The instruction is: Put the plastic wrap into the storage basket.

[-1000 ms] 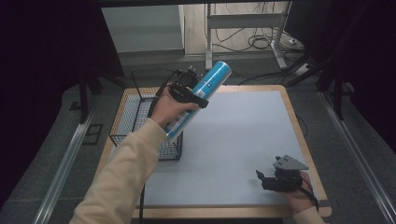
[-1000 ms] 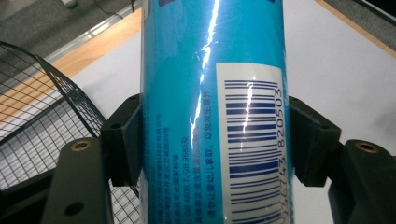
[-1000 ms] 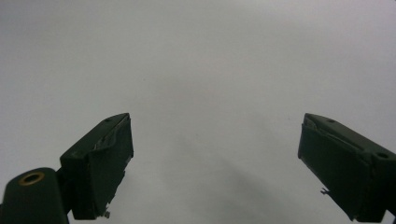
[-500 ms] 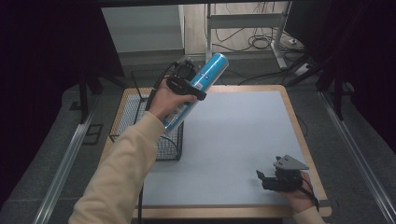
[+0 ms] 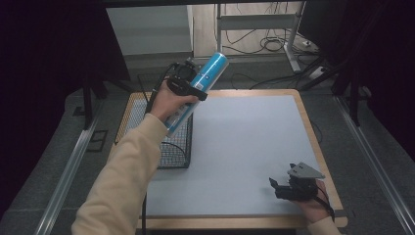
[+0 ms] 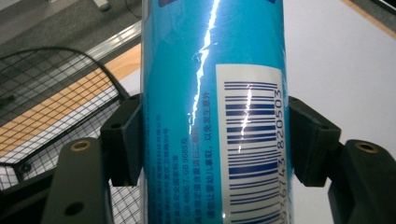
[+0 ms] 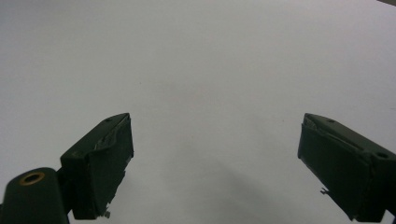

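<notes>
Right gripper (image 5: 280,187) sits low at the near right corner of the white table (image 5: 254,147), jaws spread wide with nothing between them. Farther back, left gripper (image 5: 188,87) is clamped on a blue can (image 5: 198,93), held tilted in the air above the wire basket (image 5: 169,142) at the table's left edge.

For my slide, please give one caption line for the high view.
Left claw holds a blue can tilted above the wire basket; right claw rests open.
</notes>
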